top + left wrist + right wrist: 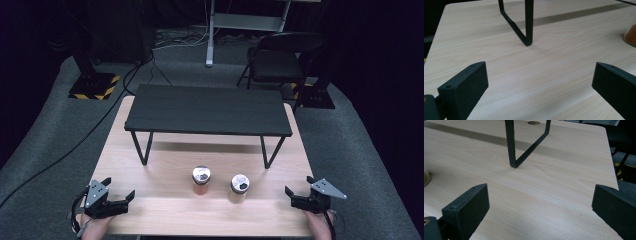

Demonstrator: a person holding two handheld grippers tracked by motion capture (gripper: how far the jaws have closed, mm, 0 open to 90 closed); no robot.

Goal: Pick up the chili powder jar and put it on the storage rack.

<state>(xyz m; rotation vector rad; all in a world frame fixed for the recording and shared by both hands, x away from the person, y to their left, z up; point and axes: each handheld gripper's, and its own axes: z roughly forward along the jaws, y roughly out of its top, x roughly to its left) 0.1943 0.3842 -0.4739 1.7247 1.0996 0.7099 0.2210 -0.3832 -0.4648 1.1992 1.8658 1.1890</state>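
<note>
Two small jars with shaker lids stand near the front of the light wooden table [165, 212]: one with orange-red contents [201, 181] and one with tan contents [239, 188]. My left gripper [120, 186] rests at the table's front left corner, open, nothing between its jaws. My right gripper [298, 184] sits at the front right corner, also open and empty. In the left gripper view the jaws [540, 80] stand wide over bare wood, and the orange jar [631, 35] peeks in at the right edge. In the right gripper view the gripper [540, 200] frames bare wood, with a jar's base [426, 178] at the left edge.
A low black shelf [207, 110] on thin metal legs [527, 25] [511, 145] spans the table's far half. Beyond the table are a black folding chair [280, 57], a stand base with yellow-black stripes [95, 86] and cables on grey carpet.
</note>
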